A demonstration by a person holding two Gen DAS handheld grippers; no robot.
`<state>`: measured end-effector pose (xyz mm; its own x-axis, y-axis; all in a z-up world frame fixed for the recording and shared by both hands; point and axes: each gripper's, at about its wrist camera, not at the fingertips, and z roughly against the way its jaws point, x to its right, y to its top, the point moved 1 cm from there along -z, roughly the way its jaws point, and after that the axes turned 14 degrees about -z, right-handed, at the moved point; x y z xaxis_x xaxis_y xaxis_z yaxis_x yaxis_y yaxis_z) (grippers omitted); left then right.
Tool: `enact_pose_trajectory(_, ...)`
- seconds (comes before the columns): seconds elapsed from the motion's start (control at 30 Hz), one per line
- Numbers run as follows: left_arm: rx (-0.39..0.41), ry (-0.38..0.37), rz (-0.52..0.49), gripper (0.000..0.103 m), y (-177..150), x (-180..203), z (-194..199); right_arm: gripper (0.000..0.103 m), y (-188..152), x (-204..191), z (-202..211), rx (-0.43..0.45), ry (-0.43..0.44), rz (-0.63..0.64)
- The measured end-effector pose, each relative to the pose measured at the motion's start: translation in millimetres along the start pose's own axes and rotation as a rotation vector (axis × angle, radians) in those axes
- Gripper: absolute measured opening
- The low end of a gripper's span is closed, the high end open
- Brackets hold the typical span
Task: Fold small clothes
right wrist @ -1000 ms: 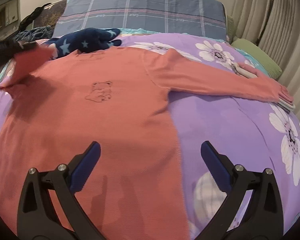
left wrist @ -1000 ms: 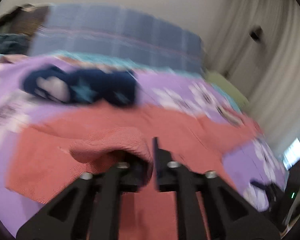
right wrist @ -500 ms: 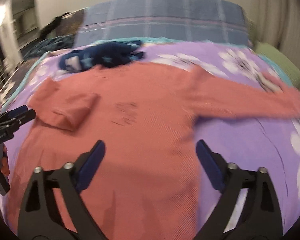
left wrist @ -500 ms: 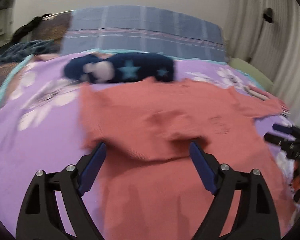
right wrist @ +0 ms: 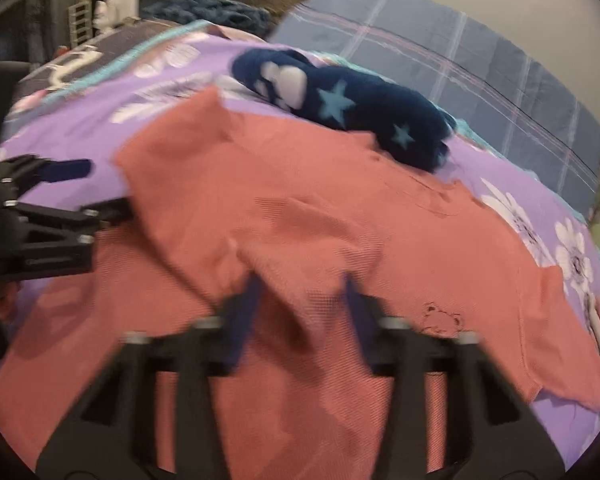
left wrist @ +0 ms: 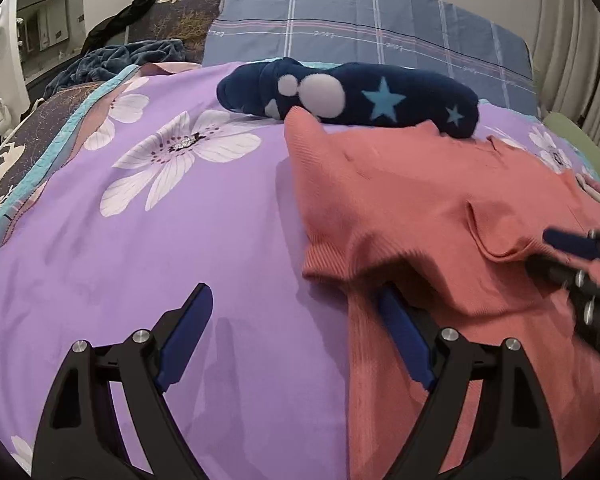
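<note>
The salmon-pink ribbed knit sweater (left wrist: 420, 200) is lying spread on the purple flower-printed bedspread (left wrist: 160, 220), its upper edge touching a rolled navy fleece garment with stars and white spots (left wrist: 352, 96) near the blue plaid pillow (left wrist: 380, 32). One sleeve is lying folded inward across the chest.

The left tongs (left wrist: 296, 340) are standing released, jaws wide; one blue pad is hovering over bare bedspread while the other is tucking under the folded sleeve's edge. The right tongs (right wrist: 300, 312) are blurred, and a ridge of knit is rising between their jaws. The jaws are sitting fairly close together, but I cannot tell whether they are pinching the cloth or only straddling it.

The sweater is looking light, soft and limp, so it will probably sag and slide wherever it is unsupported. The ribbed cuff, hem and side seams seem the firmest places to grip; pinching a single layer mid-panel is likely to drag the fold askew.
</note>
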<state>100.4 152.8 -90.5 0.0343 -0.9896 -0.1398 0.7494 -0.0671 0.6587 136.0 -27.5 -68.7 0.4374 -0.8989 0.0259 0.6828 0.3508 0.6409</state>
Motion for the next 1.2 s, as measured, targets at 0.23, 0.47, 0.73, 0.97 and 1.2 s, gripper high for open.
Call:
enact_pose_trajectory(0.23, -0.009, 0.019, 0.042, 0.085, -3.8, -5.4, -1.7, 0.013, -22.4, 130.9, 17.3, -0.051, 0.148, -0.52)
enact_pose_trajectory(0.47, -0.024, 0.047, 0.001, 0.085, -3.9, 2.7, -5.3, 0.035, -49.8, 182.1, 2.2, -0.16, 0.259, -0.671)
enact_pose_trajectory(0.73, -0.035, 0.025, 0.042, 0.087, -3.5, -3.8, -9.9, 0.058, -20.0, 164.0, -34.6, -0.175, 0.364, -0.726)
enact_pose_trajectory(0.97, -0.004, 0.066, 0.115, 0.087, 7.9, -16.4, -11.9, 0.004, 8.6, 141.5, -14.8, -0.072, 0.363, -0.643)
enact_pose_trajectory(1.2, -0.017, 0.065, 0.134, 0.088, 0.6, -21.6, -11.6, 0.005, 14.6, 193.4, 6.6, 0.029, 0.231, -0.668)
